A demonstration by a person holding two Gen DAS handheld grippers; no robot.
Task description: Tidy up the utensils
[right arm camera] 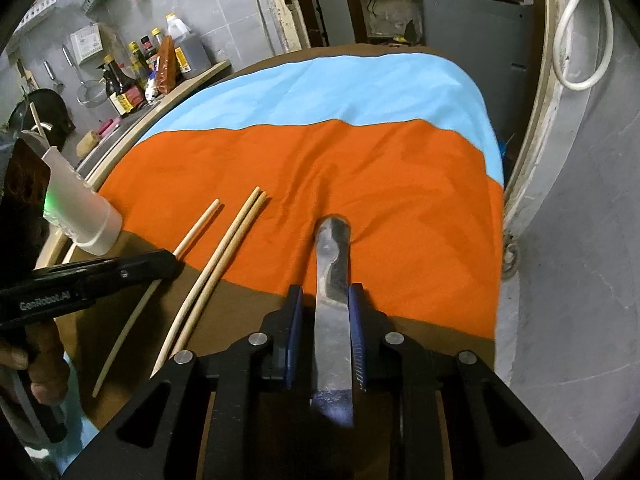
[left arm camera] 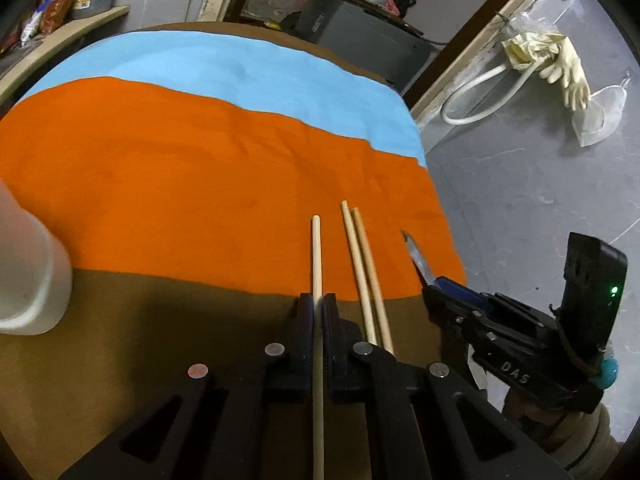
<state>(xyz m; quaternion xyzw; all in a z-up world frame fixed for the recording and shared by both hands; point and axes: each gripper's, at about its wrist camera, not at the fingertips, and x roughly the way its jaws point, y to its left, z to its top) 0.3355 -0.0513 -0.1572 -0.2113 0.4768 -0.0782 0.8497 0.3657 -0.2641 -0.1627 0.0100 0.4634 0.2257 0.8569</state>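
Left wrist view: left gripper [left arm camera: 318,306] is pinching a single chopstick [left arm camera: 316,256] between near-closed pads, shaft running straight out toward 12 o'clock over the orange cloth [left arm camera: 180,184]. Two more chopsticks [left arm camera: 362,264] are lying side by side, touching, just at 3 o'clock of the held one. Right gripper [left arm camera: 434,286] is sitting at 3 o'clock, with a metal tip sticking out of it. White cup [left arm camera: 28,280] is standing at 9 o'clock.

Handling, my read: the chopstick is light, stiff and round, so it's likely rolling or pivoting in a narrow pinch; better gripping nearer mid-length than at the end.

Right wrist view: right gripper [right arm camera: 324,332] is holding a narrow gap around the metal spoon [right arm camera: 332,280], bowl end pointing to 12 o'clock on the cloth. Can't tell whether the pads are pressing on it. Smooth steel, heavier than the sticks, probably slippery; the flat handle is the place to clamp.

Count: three chopsticks, one spoon, one cup, two grippers.
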